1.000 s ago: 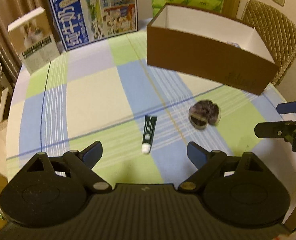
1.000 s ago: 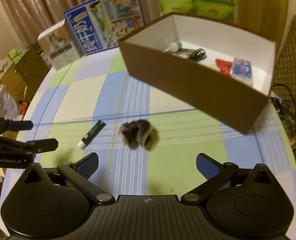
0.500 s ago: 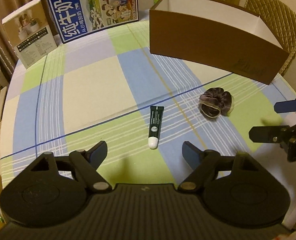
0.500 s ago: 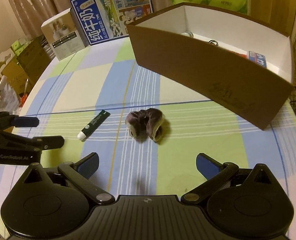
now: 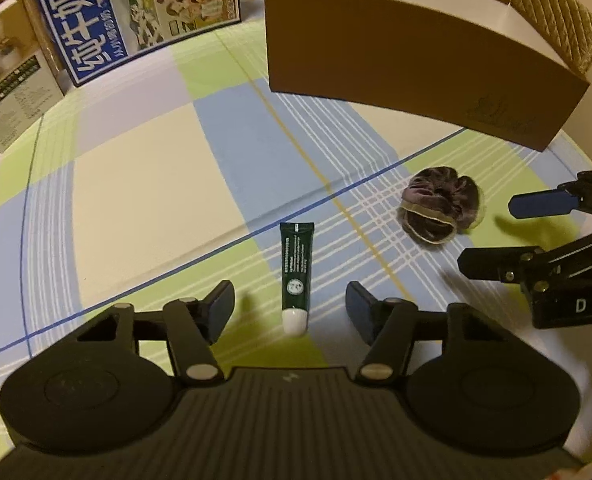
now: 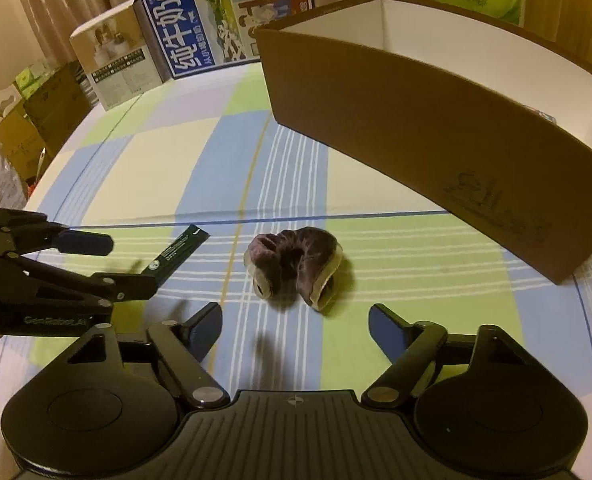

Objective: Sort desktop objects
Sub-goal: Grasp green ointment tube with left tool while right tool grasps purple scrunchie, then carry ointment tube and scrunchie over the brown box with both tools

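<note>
Both grippers open above the table (image 5: 144, 184).

We see the left gripper (image 5: 290, 308) jaws spread around the dark green tube (image 5: 294, 272); the right gripper (image 6: 294, 328) jaws, spread and empty, sit just short of the purple scrunchie (image 6: 296, 268).

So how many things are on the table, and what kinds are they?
Tubes: 1, the green tube
Scrunchies: 1, the purple scrunchie
Boxes: 3, the brown box, the milk box and the small box
Total: 5
</note>
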Available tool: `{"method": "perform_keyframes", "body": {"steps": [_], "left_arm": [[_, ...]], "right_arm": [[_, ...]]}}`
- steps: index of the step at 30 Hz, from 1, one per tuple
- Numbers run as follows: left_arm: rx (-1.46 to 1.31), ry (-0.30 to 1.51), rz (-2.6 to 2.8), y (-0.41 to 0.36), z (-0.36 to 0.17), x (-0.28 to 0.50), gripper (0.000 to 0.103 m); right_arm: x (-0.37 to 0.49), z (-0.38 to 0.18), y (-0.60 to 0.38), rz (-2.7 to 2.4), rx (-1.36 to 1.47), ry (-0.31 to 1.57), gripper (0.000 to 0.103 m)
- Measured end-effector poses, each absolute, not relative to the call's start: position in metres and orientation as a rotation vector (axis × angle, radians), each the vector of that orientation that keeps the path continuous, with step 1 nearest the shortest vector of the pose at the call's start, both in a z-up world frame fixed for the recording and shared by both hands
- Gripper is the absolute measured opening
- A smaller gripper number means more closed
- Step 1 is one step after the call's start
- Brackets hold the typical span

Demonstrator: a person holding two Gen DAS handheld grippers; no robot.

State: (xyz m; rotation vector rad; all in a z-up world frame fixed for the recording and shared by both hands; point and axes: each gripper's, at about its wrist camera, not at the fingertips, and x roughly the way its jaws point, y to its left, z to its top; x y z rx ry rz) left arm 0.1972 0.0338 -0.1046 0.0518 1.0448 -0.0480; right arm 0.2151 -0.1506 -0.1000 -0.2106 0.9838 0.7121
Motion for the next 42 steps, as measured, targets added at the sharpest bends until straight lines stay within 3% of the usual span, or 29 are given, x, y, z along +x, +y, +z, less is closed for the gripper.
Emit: {"method": "perform_keyframes", "body": {"steps": [10, 12, 20, 25, 27, 42], "left_arm": [[0.066, 1.092, -0.076, 0.037, -0.125, 0.217, 0.030], [0.051, 1.086, -0.082, 0.039, -0.126, 0.218, 0.014], [0.049, 1.084, -0.069, 0.041, -0.126, 0.222, 0.013], [0.049, 1.091, -0.062, 0.039, -0.126, 0.222, 0.013], [0.048, 1.094, -0.073, 0.037, -0.126, 0.220, 0.013], [0.054, 1.090, -0.117, 0.019, -0.109, 0.197, 0.013]], "right_arm": [[0.227, -0.112, -0.127, 0.740, -0.266, 0.965, 0.067], [0.228, -0.113, -0.124, 0.744, -0.275, 0.964, 0.065], [0.229, -0.119, -0.118, 0.737, -0.325, 0.958, 0.054], [0.227, -0.120, -0.118, 0.749, -0.367, 0.942, 0.024], [0.225, -0.118, -0.120, 0.762, -0.373, 0.940, 0.021], [0.209, -0.095, -0.166, 0.751, -0.320, 0.993, 0.017]]}}
